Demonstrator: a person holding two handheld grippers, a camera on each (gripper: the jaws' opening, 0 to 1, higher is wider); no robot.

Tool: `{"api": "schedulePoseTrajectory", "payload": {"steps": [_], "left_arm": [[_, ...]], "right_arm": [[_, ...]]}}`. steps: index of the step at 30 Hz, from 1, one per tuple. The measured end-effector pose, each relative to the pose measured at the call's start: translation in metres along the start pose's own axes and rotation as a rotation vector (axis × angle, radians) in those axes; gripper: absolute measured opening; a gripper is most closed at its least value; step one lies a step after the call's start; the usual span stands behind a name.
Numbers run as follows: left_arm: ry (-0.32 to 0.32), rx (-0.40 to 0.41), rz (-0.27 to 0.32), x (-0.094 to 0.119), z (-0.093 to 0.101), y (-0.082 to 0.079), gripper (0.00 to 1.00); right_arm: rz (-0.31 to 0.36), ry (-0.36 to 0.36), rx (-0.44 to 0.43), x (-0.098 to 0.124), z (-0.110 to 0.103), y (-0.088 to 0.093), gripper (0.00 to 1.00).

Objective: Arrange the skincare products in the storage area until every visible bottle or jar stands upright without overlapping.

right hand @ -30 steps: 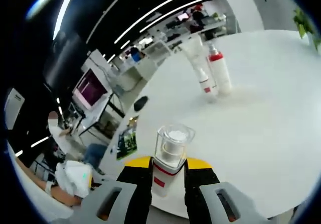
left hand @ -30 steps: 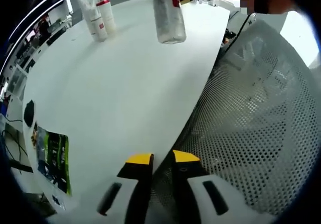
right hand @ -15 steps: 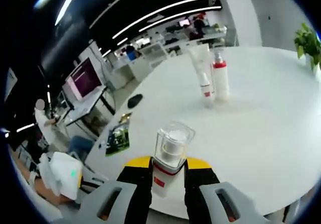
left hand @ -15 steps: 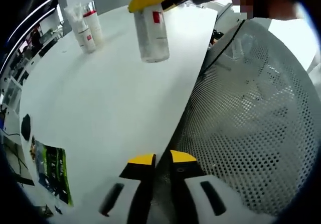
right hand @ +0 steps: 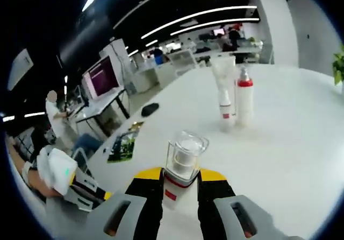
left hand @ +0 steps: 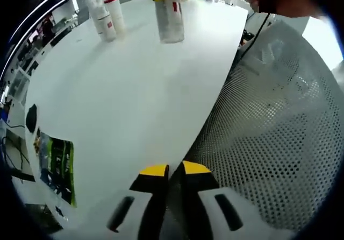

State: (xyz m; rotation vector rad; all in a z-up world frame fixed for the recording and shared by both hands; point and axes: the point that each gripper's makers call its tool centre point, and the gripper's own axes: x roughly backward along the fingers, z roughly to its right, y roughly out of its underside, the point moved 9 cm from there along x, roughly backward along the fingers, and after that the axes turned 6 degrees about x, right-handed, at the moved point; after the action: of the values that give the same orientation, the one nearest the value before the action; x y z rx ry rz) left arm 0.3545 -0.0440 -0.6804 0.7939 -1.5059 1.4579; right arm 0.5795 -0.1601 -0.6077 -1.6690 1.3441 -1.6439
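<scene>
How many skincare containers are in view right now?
3. A clear-capped bottle is clamped in the right gripper above the white table; a white tube and a red-collared bottle stand side by side farther off. Others may be hidden.

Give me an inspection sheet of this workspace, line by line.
Surface: white table, curved edge, mostly bare.
Job's things: clear-capped bottle held in the right gripper; white tube and red-collared bottle standing upright close together further along the table.
Clutter: black mouse and green leaflet near the table edge.
Grippers: right gripper shut on the clear-capped bottle; left gripper jaws nearly together, holding nothing, over the table edge.
Cables: dark cable beside the mesh chair back.
Surroundings: open office with desks, monitor and ceiling light strips.
</scene>
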Motion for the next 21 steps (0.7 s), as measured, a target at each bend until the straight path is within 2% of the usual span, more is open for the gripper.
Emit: {"api": "schedulePoseTrajectory", "payload": {"steps": [3, 9, 16, 21], "left_arm": [[-0.005, 0.006, 0.000, 0.000, -0.001, 0.000, 0.06], [-0.014, 0.044, 0.001, 0.000, -0.002, 0.000, 0.05], [-0.014, 0.070, 0.002, -0.002, -0.003, -0.001, 0.06], [-0.017, 0.079, 0.002, -0.001, -0.003, -0.001, 0.05]], "right_arm": [[0.033, 0.013, 0.028, -0.006, 0.018, -0.002, 0.22], [0.085, 0.025, 0.150, -0.024, 0.052, -0.009, 0.22], [0.052, 0.044, 0.272, -0.046, 0.074, -0.007, 0.22], [0.059, 0.060, 0.275, -0.061, 0.090, -0.017, 0.21]]}}
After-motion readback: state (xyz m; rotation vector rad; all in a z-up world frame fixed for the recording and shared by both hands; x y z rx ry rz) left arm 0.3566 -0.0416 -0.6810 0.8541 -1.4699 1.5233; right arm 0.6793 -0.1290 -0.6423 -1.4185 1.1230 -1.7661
